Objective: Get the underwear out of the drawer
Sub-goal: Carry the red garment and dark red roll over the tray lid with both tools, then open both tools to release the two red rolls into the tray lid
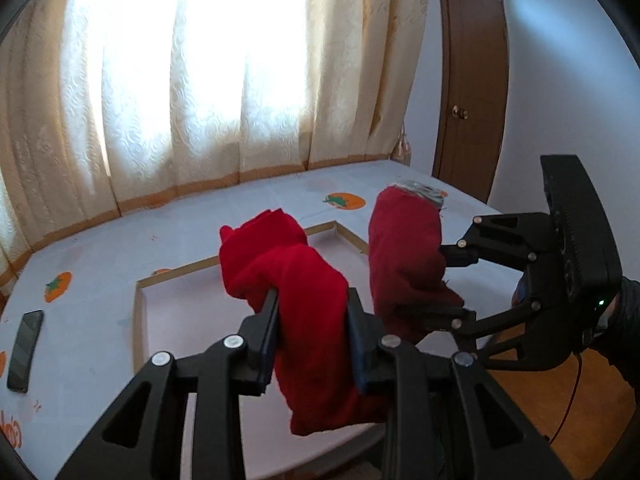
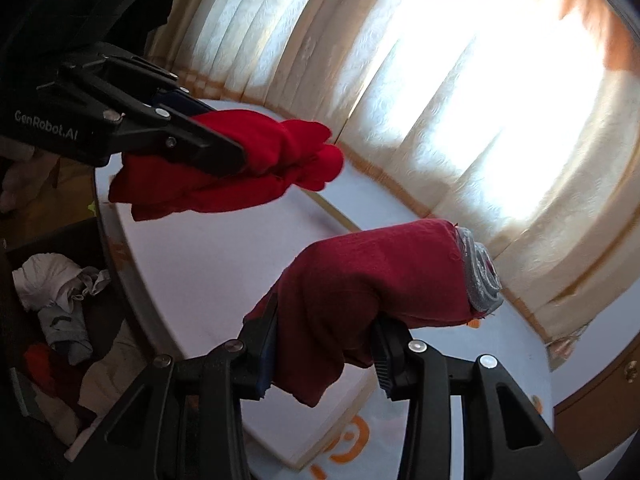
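Two tools each clamp rolled red underwear, pointing forward along the fingers.

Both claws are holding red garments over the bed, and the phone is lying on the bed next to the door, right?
Not quite. The left claw grips the bright red garment and the right claw the darker red one, but the phone lies at the bed's opposite edge, far from the door, as the left wrist view shows.
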